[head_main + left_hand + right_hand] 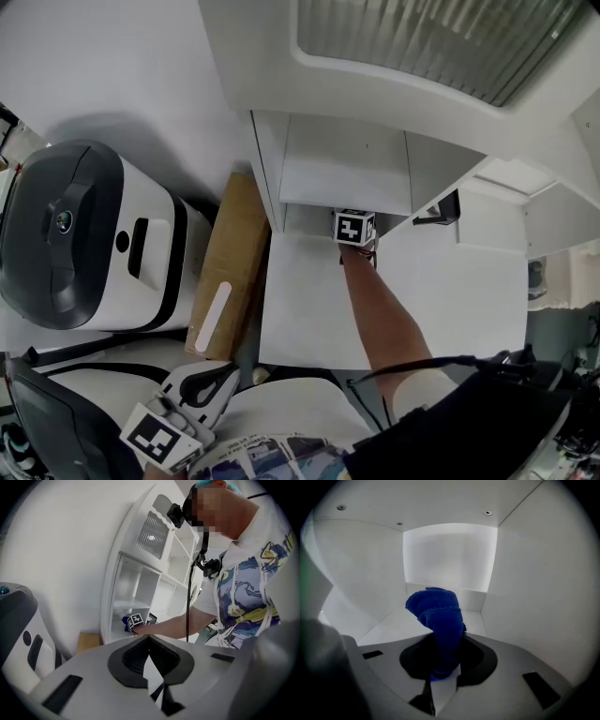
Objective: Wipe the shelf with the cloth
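The blue cloth [436,616] was inside a low compartment of the white shelf [393,623], over the middle of its floor board and some way before the back wall. One end of it was pinched in the right gripper [443,665], whose jaws were pressed closed on the fabric. The free end stood forward as a thick bunch, probably so that the soft part, and not the jaws, would meet the board. Whether the bunch was touching the board I could not tell.

From the head view, this gripper was at the front edge of the compartment with the forearm stretched across the board below. This fits a reach toward the back corners.

The left gripper [202,389] was well apart from the shelf, low and close to the person's body. Its jaws were together with nothing between them, which suggests it was resting because one gripper is enough for wiping.
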### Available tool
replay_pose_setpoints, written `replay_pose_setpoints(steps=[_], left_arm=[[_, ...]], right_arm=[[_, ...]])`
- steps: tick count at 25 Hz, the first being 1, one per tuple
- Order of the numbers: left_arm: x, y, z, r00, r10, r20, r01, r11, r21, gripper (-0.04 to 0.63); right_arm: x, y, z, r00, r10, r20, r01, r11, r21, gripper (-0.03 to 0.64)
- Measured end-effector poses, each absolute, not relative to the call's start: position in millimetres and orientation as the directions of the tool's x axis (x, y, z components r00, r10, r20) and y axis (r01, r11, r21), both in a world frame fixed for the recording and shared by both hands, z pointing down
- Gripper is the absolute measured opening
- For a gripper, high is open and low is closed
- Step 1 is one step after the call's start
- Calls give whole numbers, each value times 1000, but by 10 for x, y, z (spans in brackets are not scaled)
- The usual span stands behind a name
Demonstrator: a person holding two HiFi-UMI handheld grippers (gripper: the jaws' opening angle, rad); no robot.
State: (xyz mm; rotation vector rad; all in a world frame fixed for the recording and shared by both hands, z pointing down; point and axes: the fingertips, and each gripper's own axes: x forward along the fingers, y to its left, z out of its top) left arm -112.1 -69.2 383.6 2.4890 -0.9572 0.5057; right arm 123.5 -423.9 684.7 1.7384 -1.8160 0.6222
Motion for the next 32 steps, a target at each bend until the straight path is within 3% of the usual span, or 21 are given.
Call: replay_pose_setpoints(steps=[6,11,17,25,32], left_arm=[[-1127,-684,3824,701,-541,465,-692,-675,256,12],[-1044,-686,3803,716,-535,449,-675,-694,250,12],[-1018,-642,3784,701,-536,469,-698,-652,297,12],[-1023,-617,3808,696,-543,470,-705,-641,303,12],[-964,-623,3807,716,-529,455,-682,-670,294,12]], right_arm=[[997,-4229,6718,-75,-779,623,-997,78,-22,100],[408,-4249,6601,-222,-786,577,-975,194,-111,100],[-82,-4206,6718,-301,-737,605,-952,269,-145,100],[226,-4176,6915,-229,-720,655,-968,237,-78,100],[854,-4056,6885,-100,-724,682,-992,125,-12,100]])
